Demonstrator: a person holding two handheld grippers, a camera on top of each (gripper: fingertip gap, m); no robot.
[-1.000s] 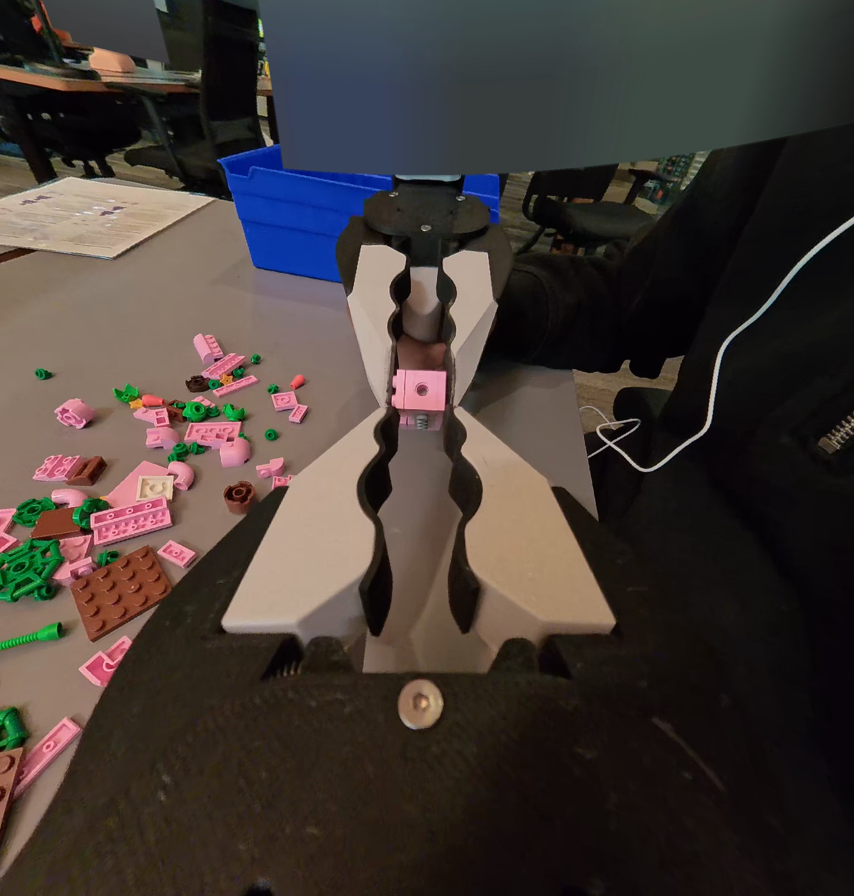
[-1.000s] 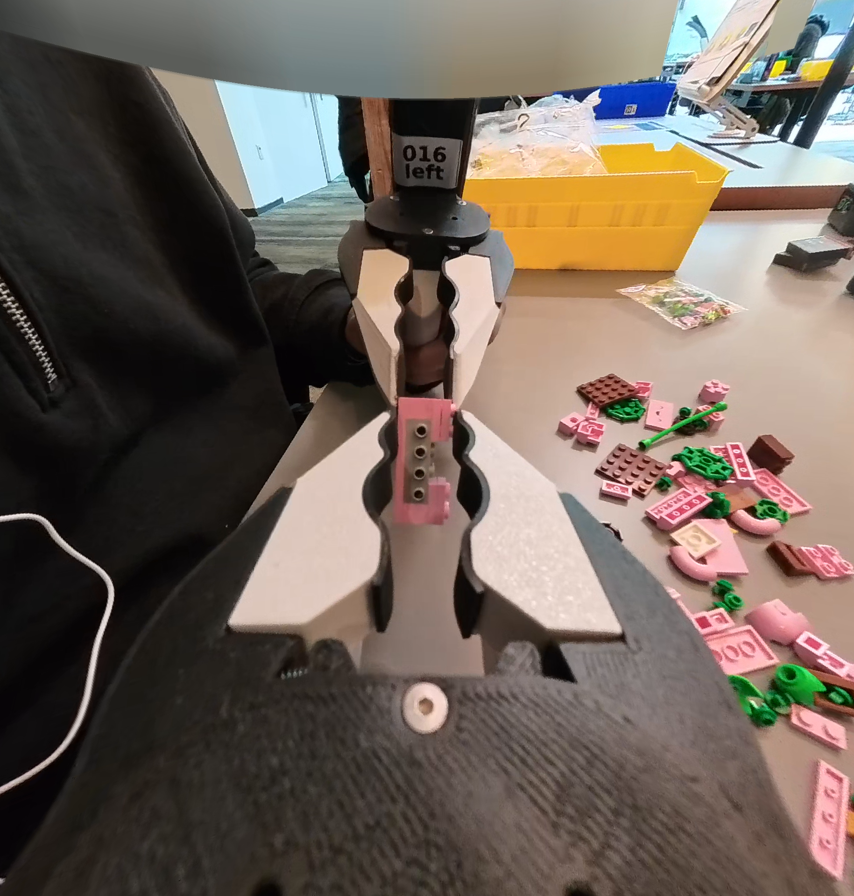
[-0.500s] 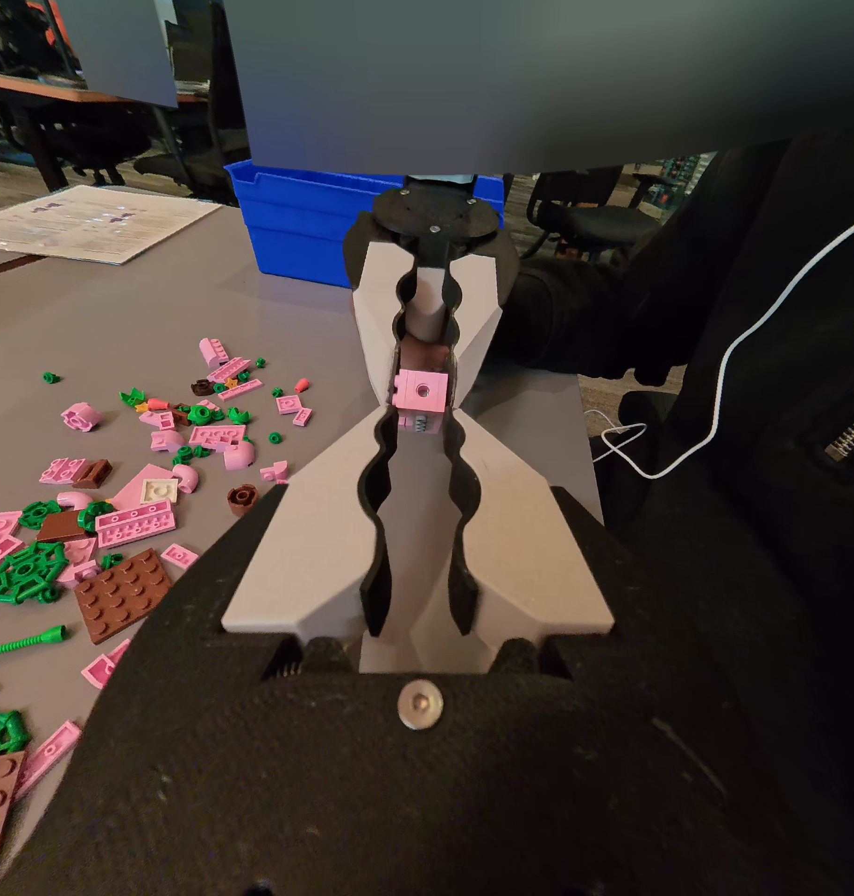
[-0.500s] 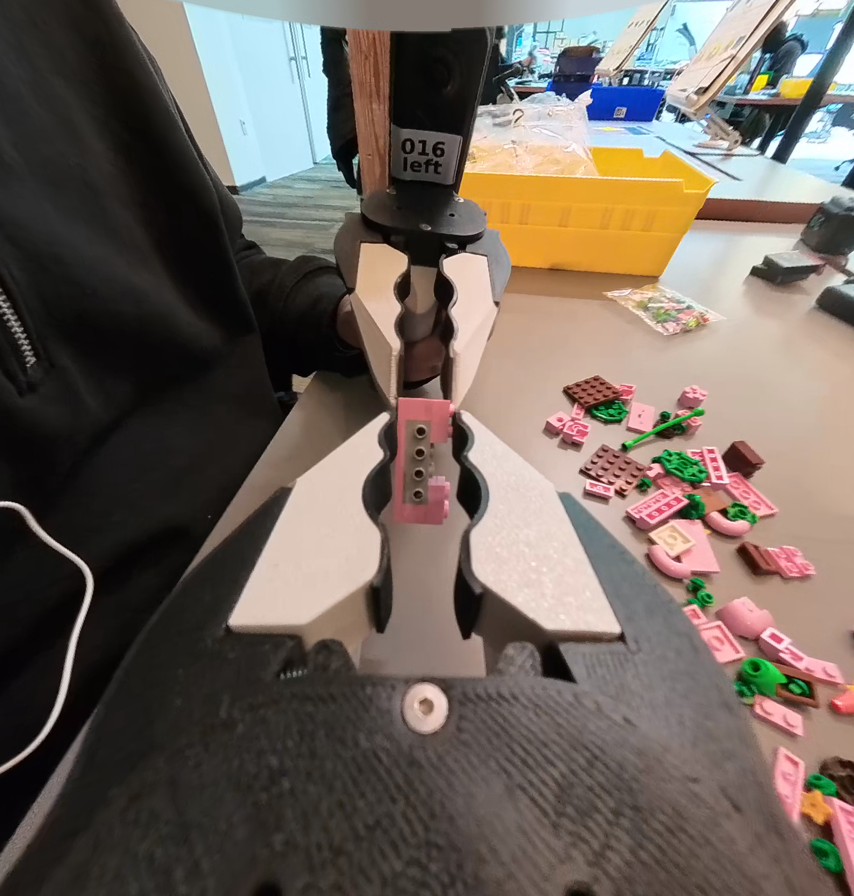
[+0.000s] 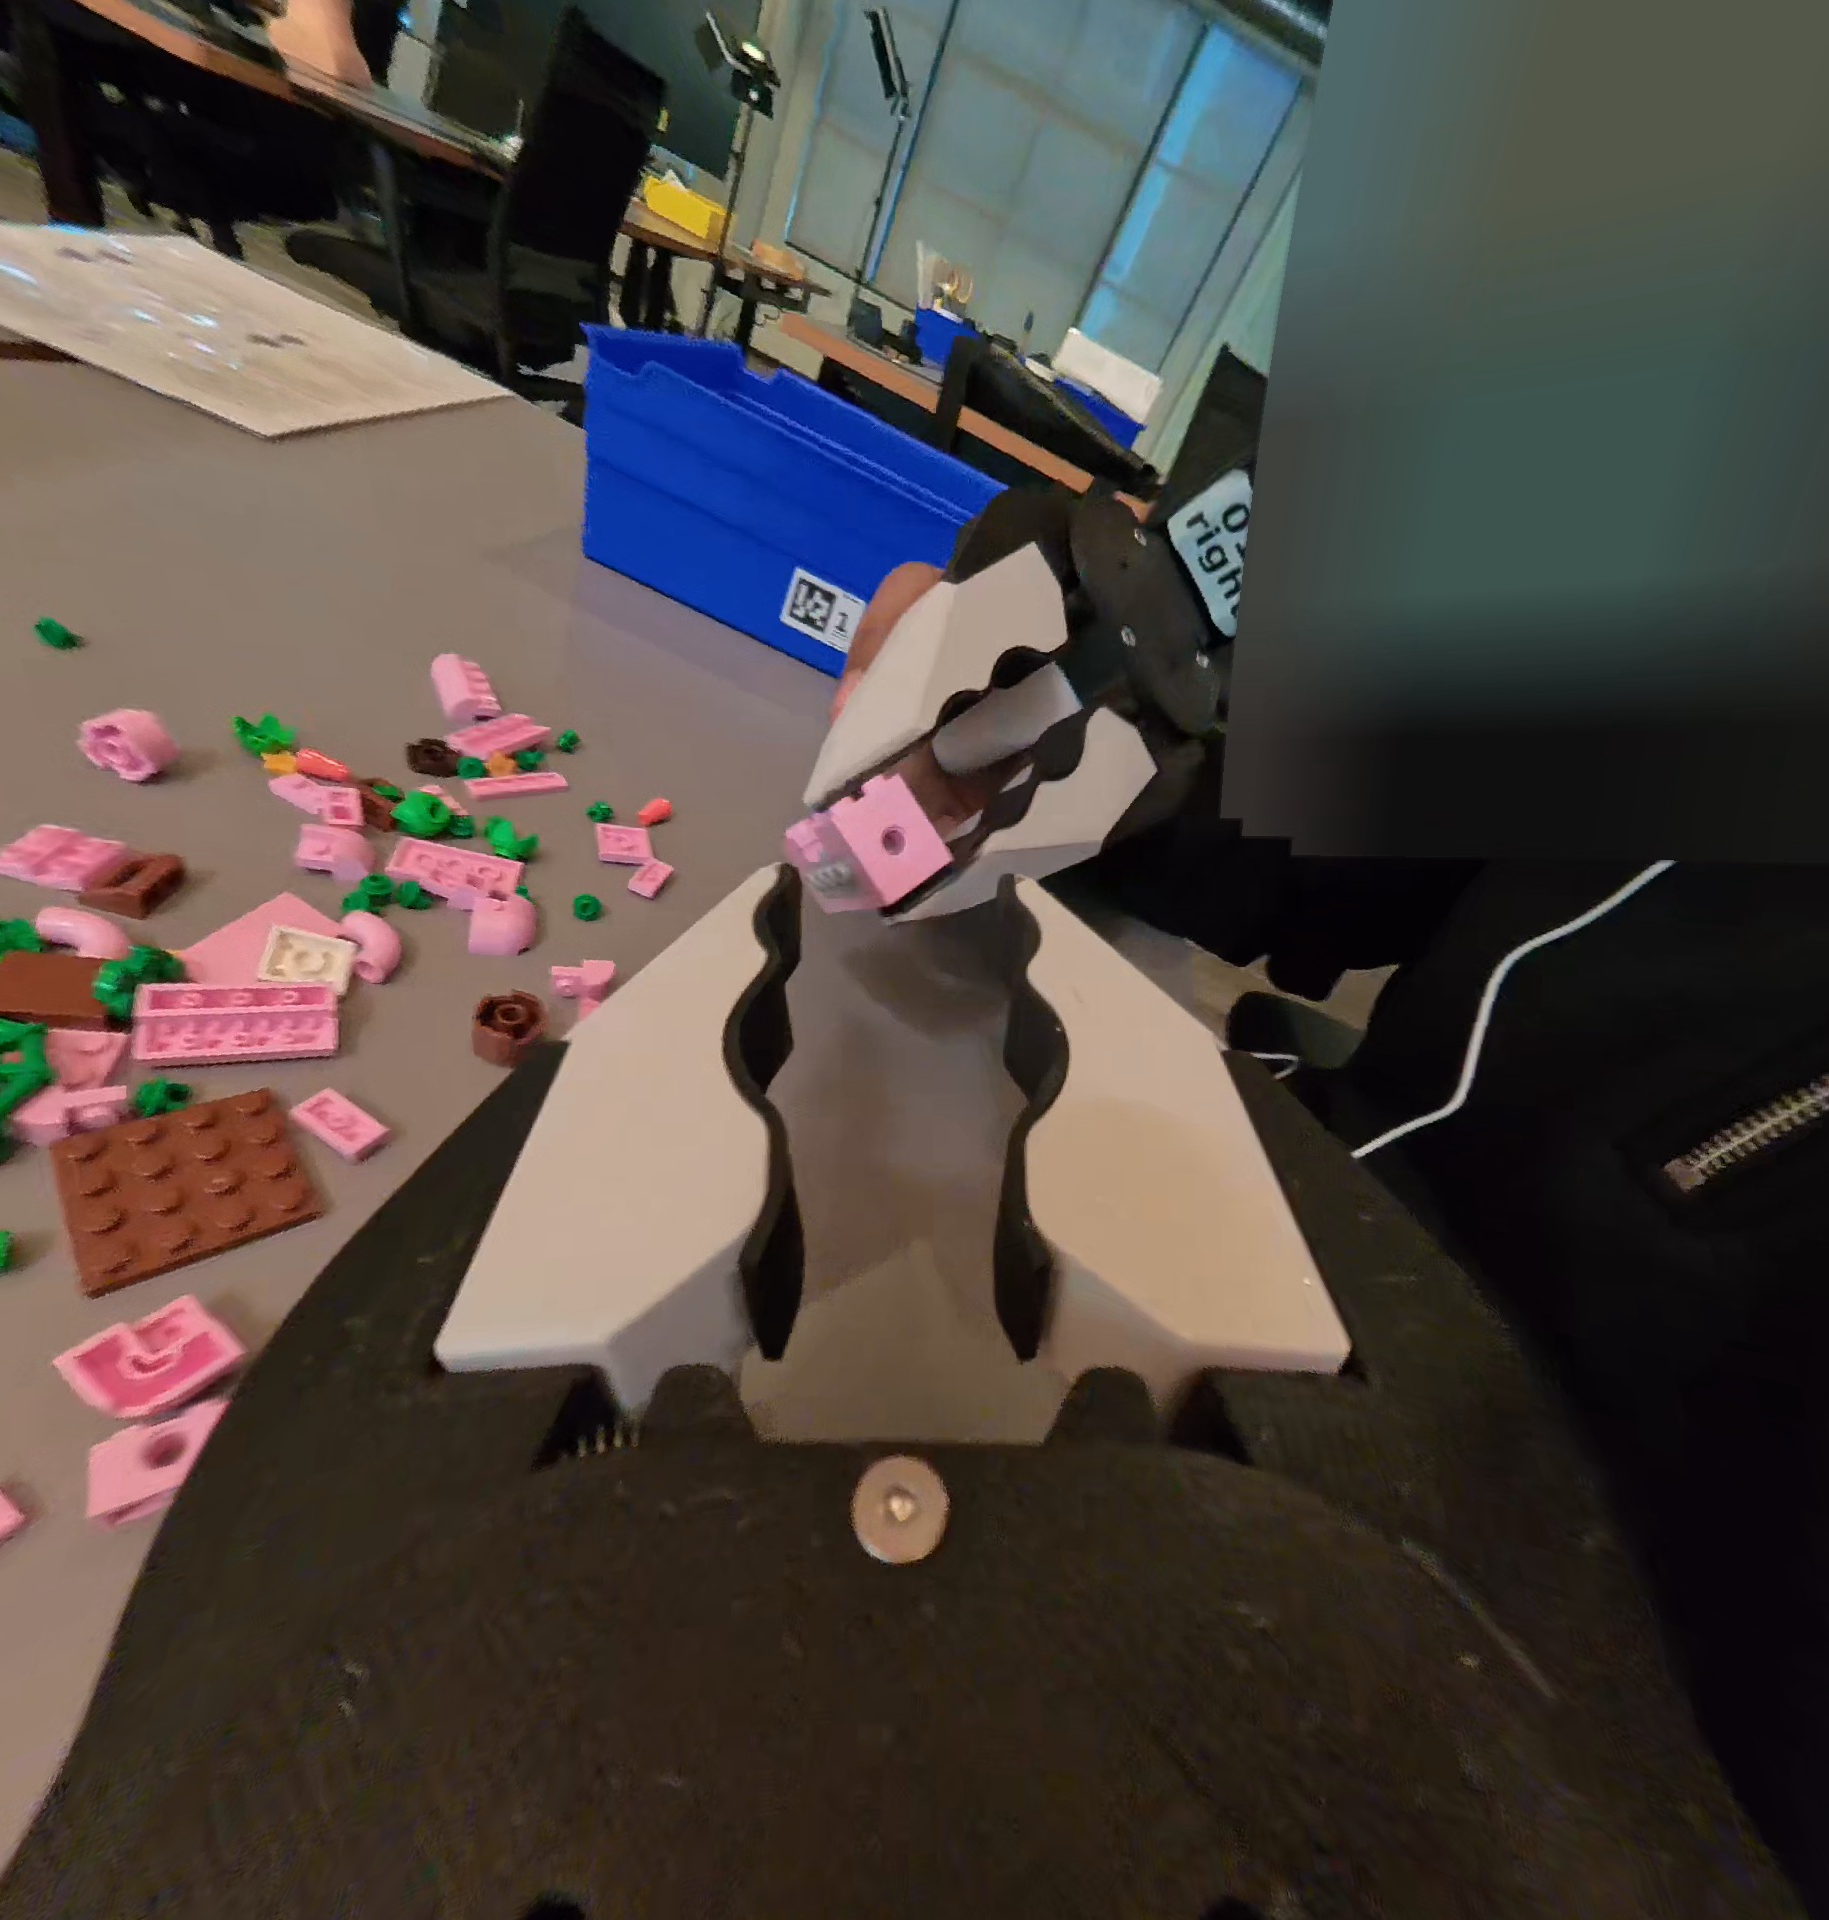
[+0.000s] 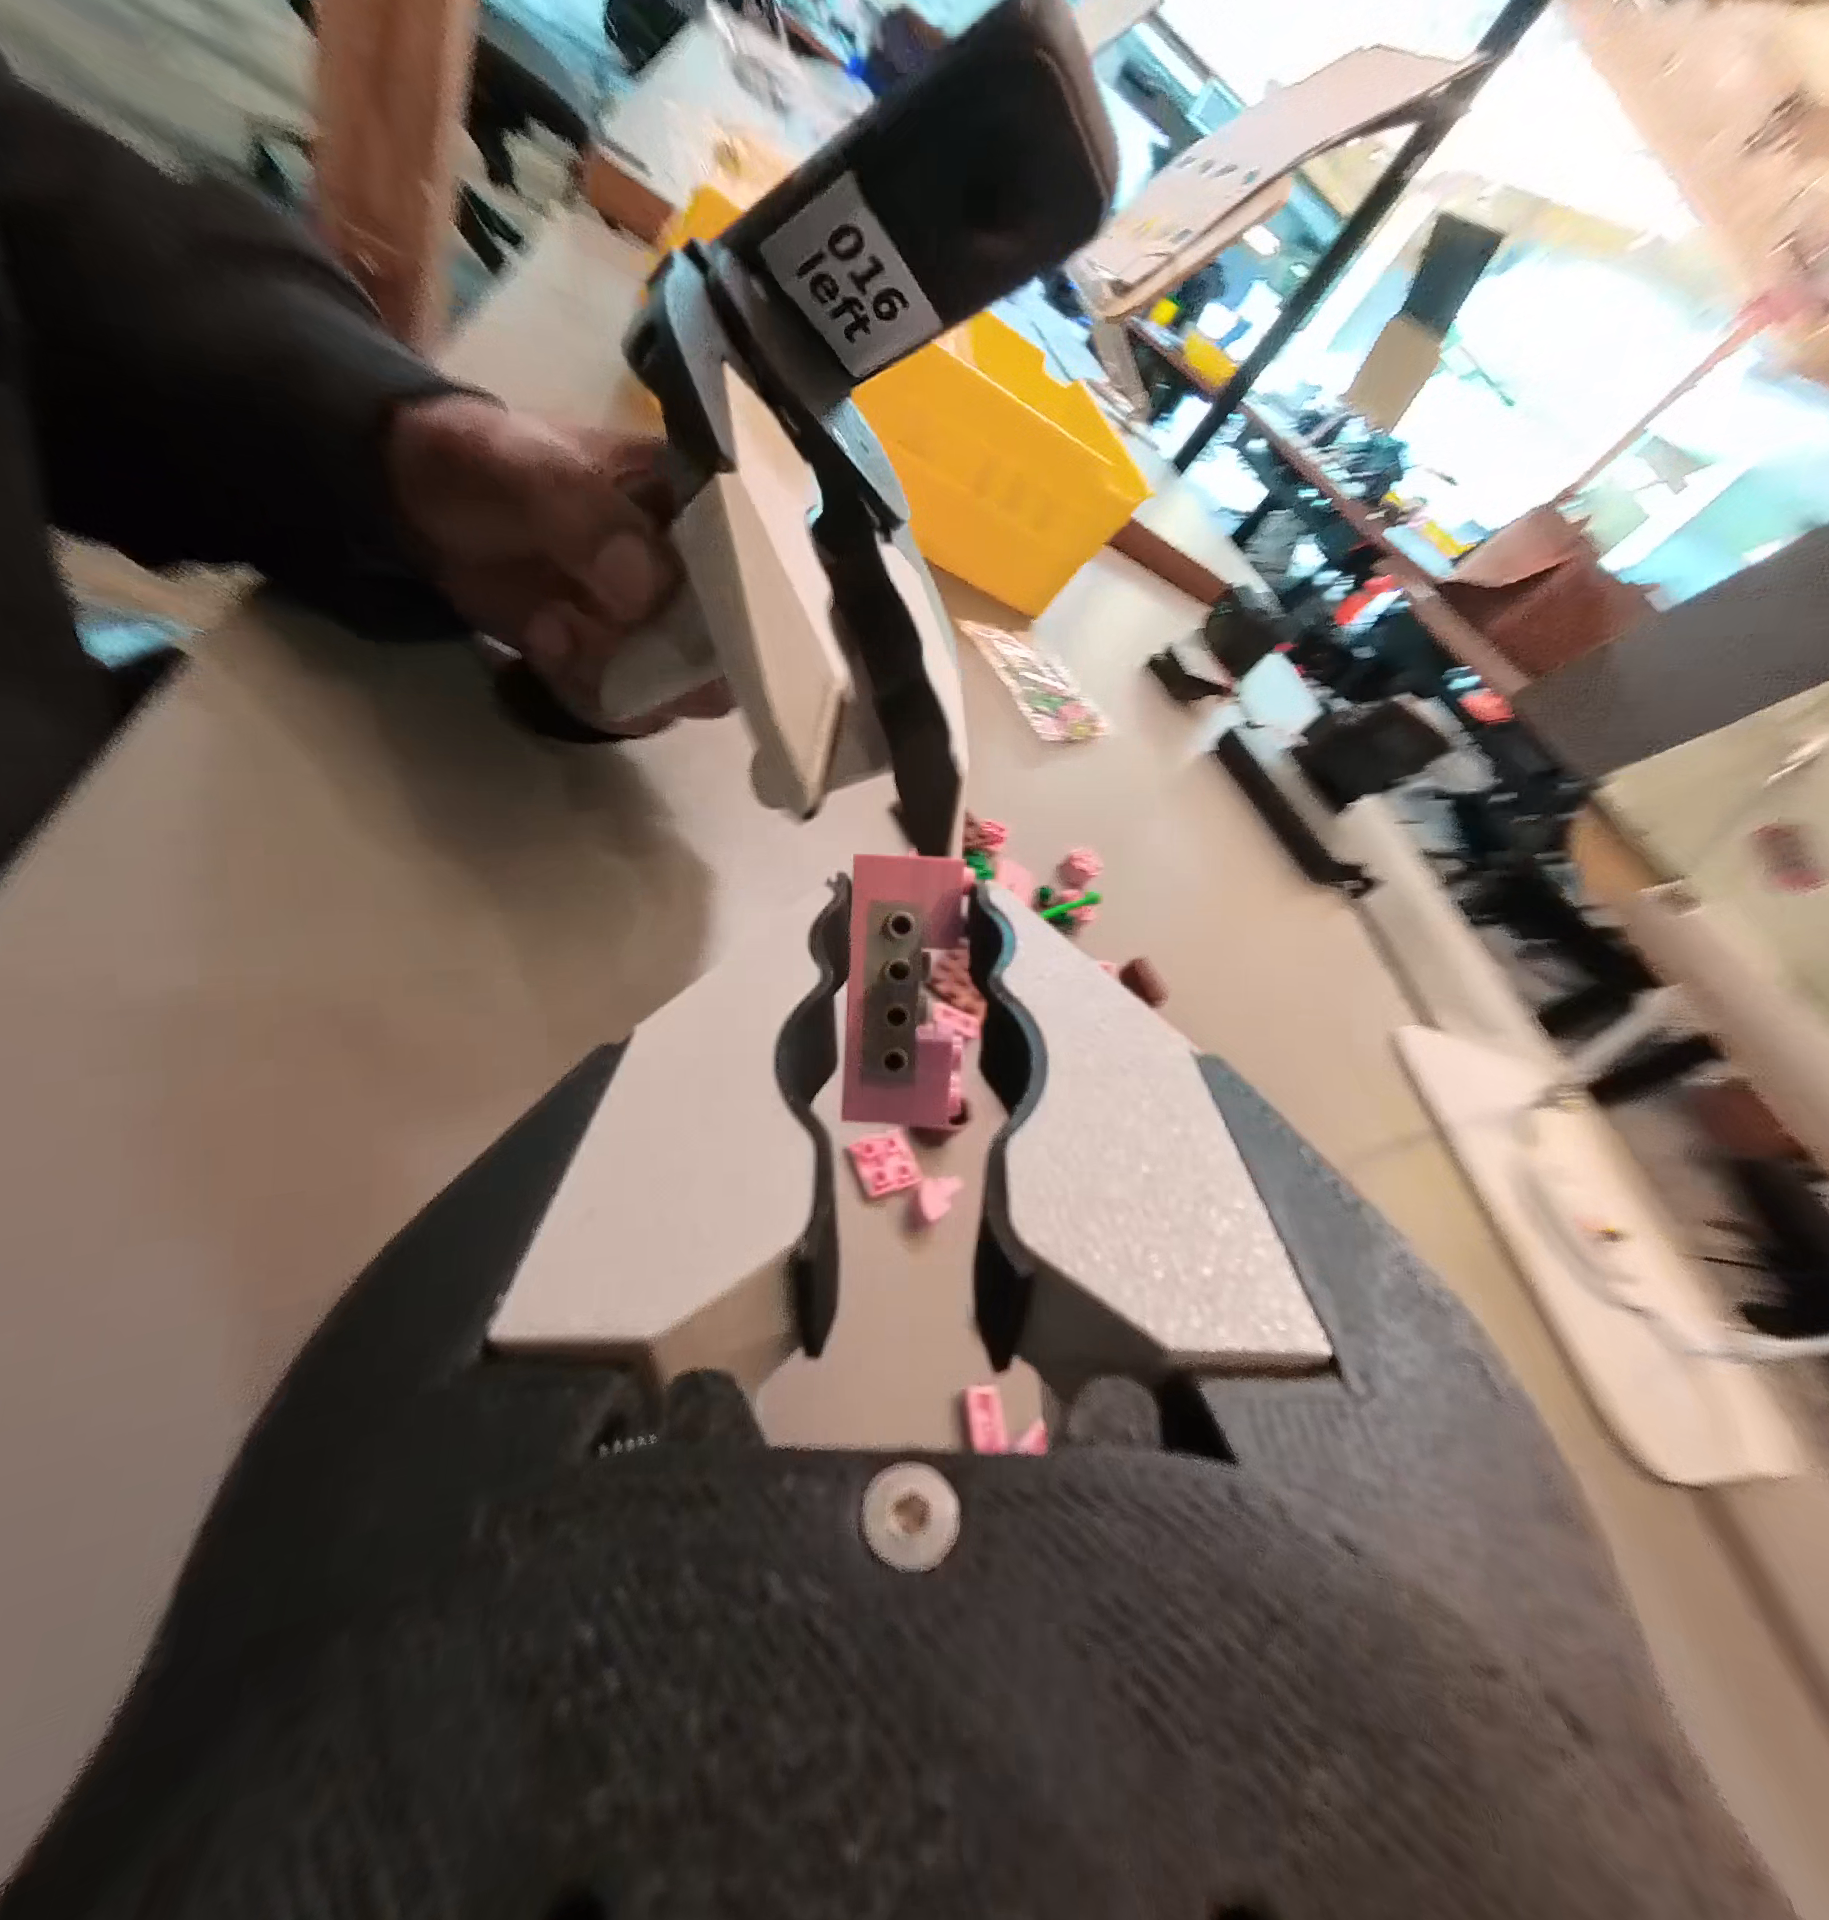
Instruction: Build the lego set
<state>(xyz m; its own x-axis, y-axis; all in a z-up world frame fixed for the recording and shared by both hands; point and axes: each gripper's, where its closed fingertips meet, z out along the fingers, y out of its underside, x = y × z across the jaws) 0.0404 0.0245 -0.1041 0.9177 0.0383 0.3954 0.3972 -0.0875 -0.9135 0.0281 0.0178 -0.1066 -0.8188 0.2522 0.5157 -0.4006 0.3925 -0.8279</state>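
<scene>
A small pink lego assembly [image 6: 902, 1003] is clamped between the tips of the right gripper [image 6: 905, 997], above the table [image 6: 266, 935]. It is blocky and smooth-sided, with a grey strip bearing 4 round holes set into the face turned to the right wrist camera; a short pink piece juts from its lower edge. In the left wrist view the same assembly [image 5: 874, 854] shows a square pink face with 1 round hole, nipped at the tip of the right gripper [image 5: 889, 862], which is tilted down to the left (its far side is hidden by the fingers).

The left gripper [image 5: 894, 914] is seen with its grey, wavy-edged fingers [image 5: 661, 1122] set well apart and nothing between them; the assembly hangs just beyond their tips, and whether the left finger touches it cannot be told. In the right wrist view the left gripper [image 6: 868, 790] is blurred and seen edge-on, gripped by a hand [image 6: 546, 561] in a dark sleeve.

Loose lego pieces [image 5: 235, 1029] are scattered on the matte grey table [image 5: 266, 540]: glossy pink plates and curved bricks, green leafy parts, and a studded brown plate [image 5: 188, 1184]. A blue bin [image 5: 754, 499] of ribbed plastic stands behind them, and a printed sheet [image 5: 183, 322] lies at the far left, cut off by the frame. A yellow bin [image 6: 993, 457] is seen in the right wrist view, where the background is smeared by motion.
</scene>
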